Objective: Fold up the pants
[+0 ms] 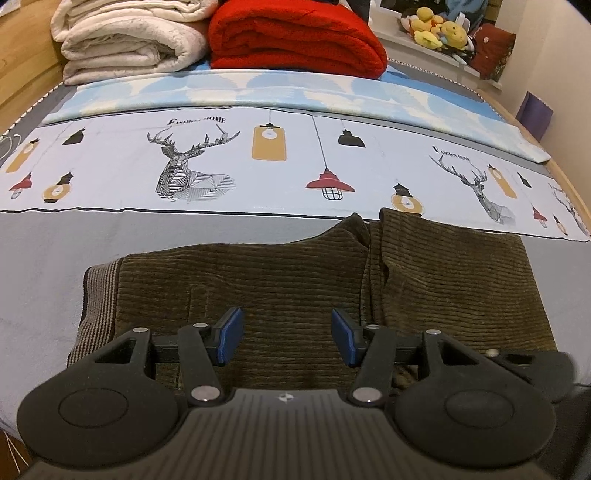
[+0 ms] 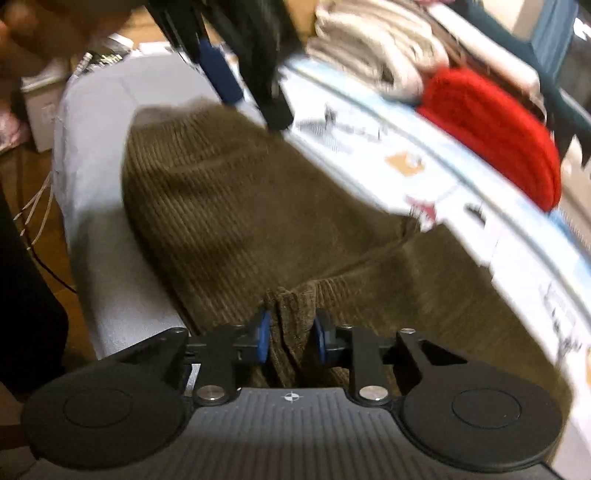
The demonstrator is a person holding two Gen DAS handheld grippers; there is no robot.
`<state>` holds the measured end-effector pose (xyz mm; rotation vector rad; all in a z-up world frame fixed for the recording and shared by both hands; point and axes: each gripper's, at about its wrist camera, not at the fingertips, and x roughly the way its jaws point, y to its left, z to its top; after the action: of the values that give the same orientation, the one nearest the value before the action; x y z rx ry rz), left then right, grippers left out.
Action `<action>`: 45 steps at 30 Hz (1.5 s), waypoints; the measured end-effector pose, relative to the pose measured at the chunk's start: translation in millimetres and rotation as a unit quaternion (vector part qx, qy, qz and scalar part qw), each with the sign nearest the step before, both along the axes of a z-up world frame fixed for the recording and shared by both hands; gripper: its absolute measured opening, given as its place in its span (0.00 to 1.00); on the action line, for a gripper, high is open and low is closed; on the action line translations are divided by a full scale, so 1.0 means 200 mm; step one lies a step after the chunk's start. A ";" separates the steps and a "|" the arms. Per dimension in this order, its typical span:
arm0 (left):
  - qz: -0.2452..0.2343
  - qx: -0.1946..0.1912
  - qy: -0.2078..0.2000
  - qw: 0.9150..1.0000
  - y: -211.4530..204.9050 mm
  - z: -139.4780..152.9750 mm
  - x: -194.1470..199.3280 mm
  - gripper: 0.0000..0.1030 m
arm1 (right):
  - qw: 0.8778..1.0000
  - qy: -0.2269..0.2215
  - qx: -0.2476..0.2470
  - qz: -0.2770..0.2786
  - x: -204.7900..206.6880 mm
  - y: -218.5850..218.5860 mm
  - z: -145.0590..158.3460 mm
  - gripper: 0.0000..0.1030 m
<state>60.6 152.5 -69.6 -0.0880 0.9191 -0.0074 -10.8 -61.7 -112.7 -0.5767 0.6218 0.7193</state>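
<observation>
Brown corduroy pants (image 1: 288,288) lie on the grey bed cover, with the striped waistband (image 1: 96,306) at the left and a folded part (image 1: 454,273) at the right. My left gripper (image 1: 287,334) is open just above the pants, holding nothing. My right gripper (image 2: 291,338) is shut on a bunched edge of the pants (image 2: 258,206) and lifts it. The left gripper also shows in the right wrist view (image 2: 251,99), over the far end of the pants. The right wrist view is blurred.
A deer-print sheet (image 1: 258,162) and a light blue blanket (image 1: 258,88) lie beyond the pants. A folded red blanket (image 1: 295,37) and a cream blanket (image 1: 125,40) are stacked at the back. Plush toys (image 1: 439,27) sit at the back right. The bed edge (image 2: 74,192) is at the left.
</observation>
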 end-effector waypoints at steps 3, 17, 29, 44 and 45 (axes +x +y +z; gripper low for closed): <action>-0.002 -0.001 0.001 1.000 -0.01 0.00 0.00 0.57 | 1.000 -0.007 0.001 0.029 -0.06 -0.05 0.01 0.23; -0.087 -0.019 0.017 0.996 -0.33 -0.01 0.08 0.61 | 0.974 0.040 0.120 -0.189 0.02 -0.74 0.20 0.45; -0.233 0.069 0.163 0.956 -0.66 -0.41 0.05 0.26 | 0.928 0.160 0.066 -0.330 0.12 -1.17 -0.02 0.44; -0.162 0.042 0.091 0.982 -0.61 -0.25 0.20 0.39 | 0.924 0.102 0.103 -0.355 0.90 -1.17 0.10 0.44; -0.159 0.042 0.090 0.982 -0.61 -0.24 0.20 0.39 | 0.922 0.109 0.091 -0.360 0.94 -1.16 0.06 0.44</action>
<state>99.9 30.6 -118.5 0.1409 1.1054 -0.2610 178.0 -293.7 -100.5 -0.0655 0.8957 0.1353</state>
